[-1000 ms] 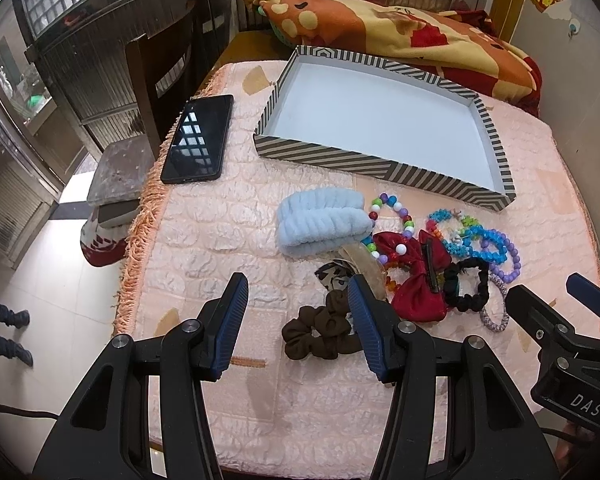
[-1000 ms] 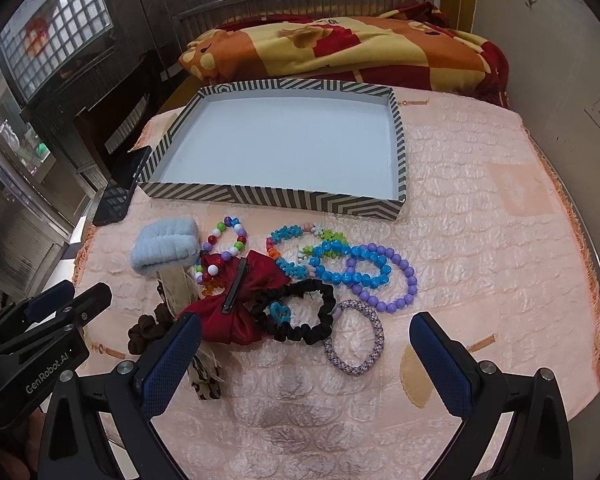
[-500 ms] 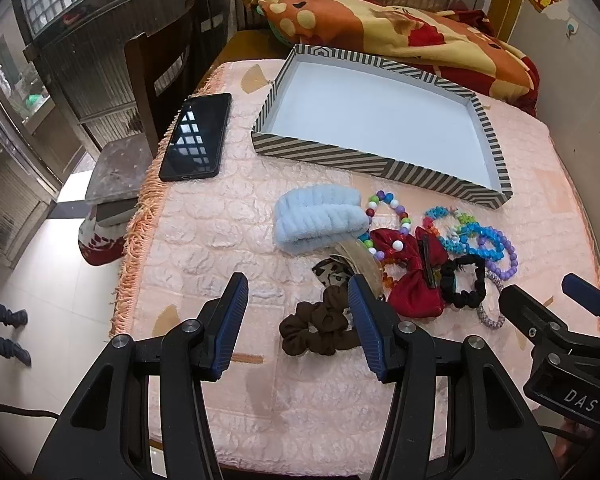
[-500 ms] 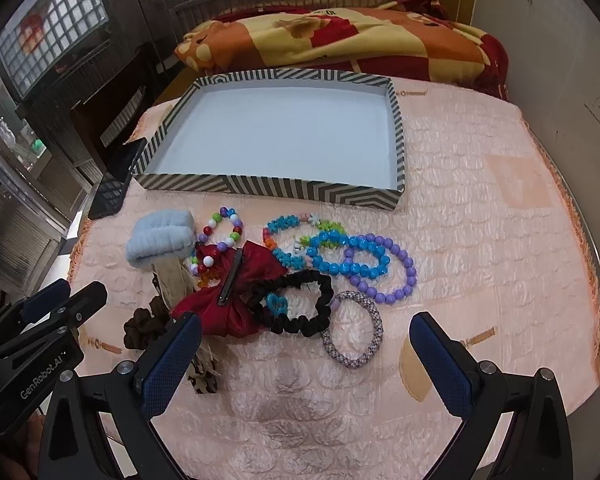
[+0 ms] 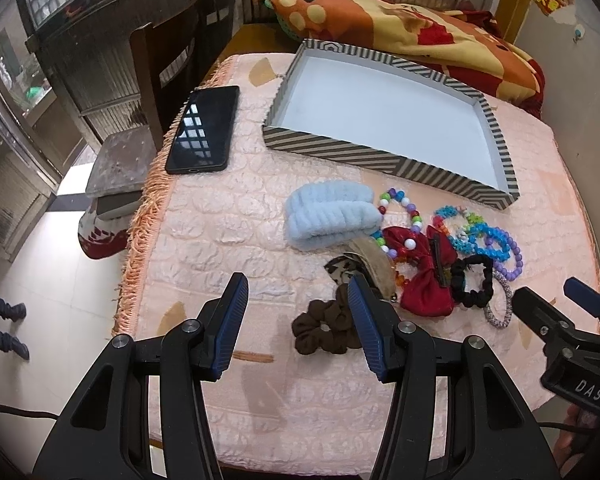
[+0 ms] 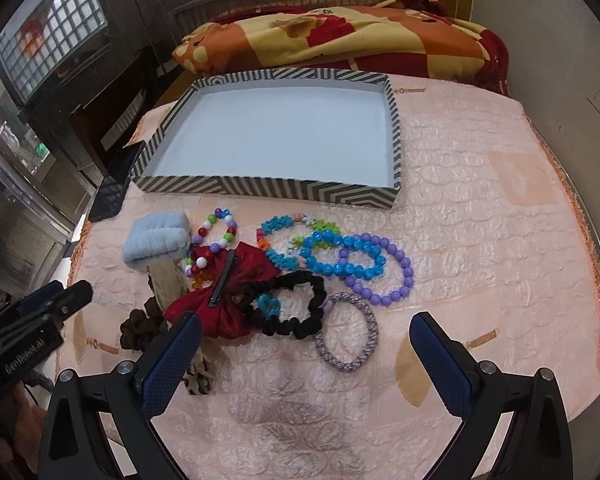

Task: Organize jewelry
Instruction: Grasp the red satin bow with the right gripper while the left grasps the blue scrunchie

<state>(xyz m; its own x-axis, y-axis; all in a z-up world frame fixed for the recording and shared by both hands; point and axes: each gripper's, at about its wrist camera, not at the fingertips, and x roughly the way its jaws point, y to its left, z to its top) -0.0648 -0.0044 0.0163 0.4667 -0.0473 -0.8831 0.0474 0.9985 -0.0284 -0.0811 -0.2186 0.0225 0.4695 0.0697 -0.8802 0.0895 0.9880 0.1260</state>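
Pink quilted cloth covers the table [image 6: 480, 240], and all the jewelry lies on it in one loose heap, just in front of the striped tray [image 6: 268, 190], which has nothing in it yet. No piece has been moved, so I judge the task is at its very start: the step in hand is to choose a first piece and take it.

Both grippers hang above the near edge of the table, and neither holds anything. The left gripper [image 5: 296, 316] has its jaws moderately apart, with the brown scrunchie [image 5: 324, 330] just beside its right finger. The right gripper [image 6: 304, 354] has its jaws wide apart, and the grey braided bracelet [image 6: 346, 340] lies between and a little ahead of them.

To do this step well, I would begin with pieces at the outside of the heap. The braided bracelet and the brown scrunchie touch little else. The red bow [image 6: 236, 292], the black scrunchie [image 6: 296, 306] and the multicoloured bead bracelet [image 6: 216, 236] overlap each other, so pulling one could drag another. The blue bead bracelet [image 6: 342, 258] and the purple bead bracelet [image 6: 384, 270] also cross. A bracelet is best pinched across one side of its ring, low to the cloth, because round beads may slip. The light blue headband [image 5: 332, 214] is soft and should give easily.
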